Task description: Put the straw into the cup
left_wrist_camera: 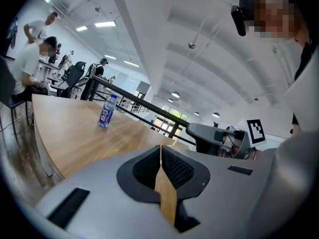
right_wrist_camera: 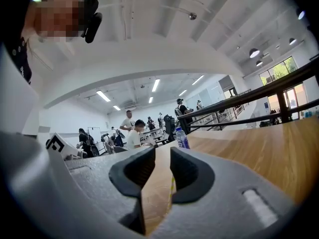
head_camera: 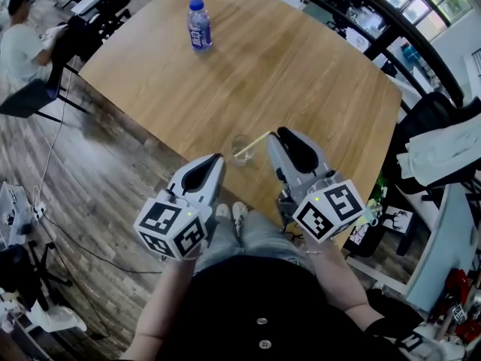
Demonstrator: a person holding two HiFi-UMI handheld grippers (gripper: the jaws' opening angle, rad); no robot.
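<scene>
Straw (head_camera: 254, 143) seems to lean in the clear cup (head_camera: 240, 153) near the table (head_camera: 301, 74) edge, so the right gripper (head_camera: 275, 138) stands with jaws parted loosely about it, while the left gripper (head_camera: 217, 160) is clenched on nothing.

The clear cup (head_camera: 240, 150) is faint against the table (head_camera: 301, 66), and its base is hard to make out. The straw (head_camera: 254, 142) runs toward 2 o'clock to the right gripper (head_camera: 275, 137); whether they touch cannot be told. The right gripper view shows only 1 short stretch of straw (right_wrist_camera: 172, 190), with the cup hidden. The label on the bottle (head_camera: 198, 25) is too small to read.
</scene>
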